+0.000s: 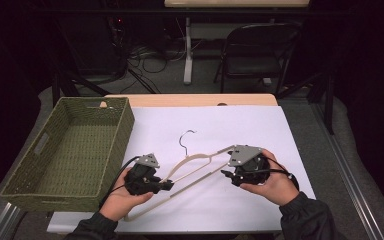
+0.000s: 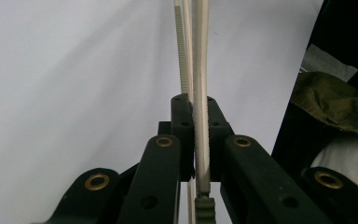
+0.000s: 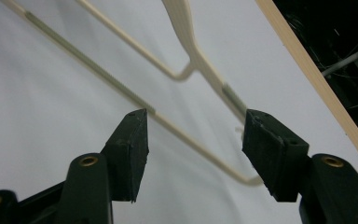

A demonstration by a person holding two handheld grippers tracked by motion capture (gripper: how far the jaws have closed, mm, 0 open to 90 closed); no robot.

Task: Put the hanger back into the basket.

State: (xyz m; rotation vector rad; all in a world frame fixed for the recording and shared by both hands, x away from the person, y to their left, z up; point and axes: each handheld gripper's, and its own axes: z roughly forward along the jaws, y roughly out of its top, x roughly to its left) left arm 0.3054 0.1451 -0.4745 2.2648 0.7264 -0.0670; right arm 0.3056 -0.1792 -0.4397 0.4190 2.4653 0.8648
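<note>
Lying on the white sheet [image 1: 220,130] at table centre, the cream clothes hanger [image 1: 192,161] points its dark hook toward 12 o'clock. At 8 o'clock of it, the left gripper [image 1: 166,185] is clamped on the hanger's lower bar. At 3 o'clock, the right gripper [image 1: 226,173] has its jaws spread apart around the hanger's end. A green woven basket [image 1: 112,150] sits at 9 o'clock.

Dim, dark surroundings, soft focus
</note>
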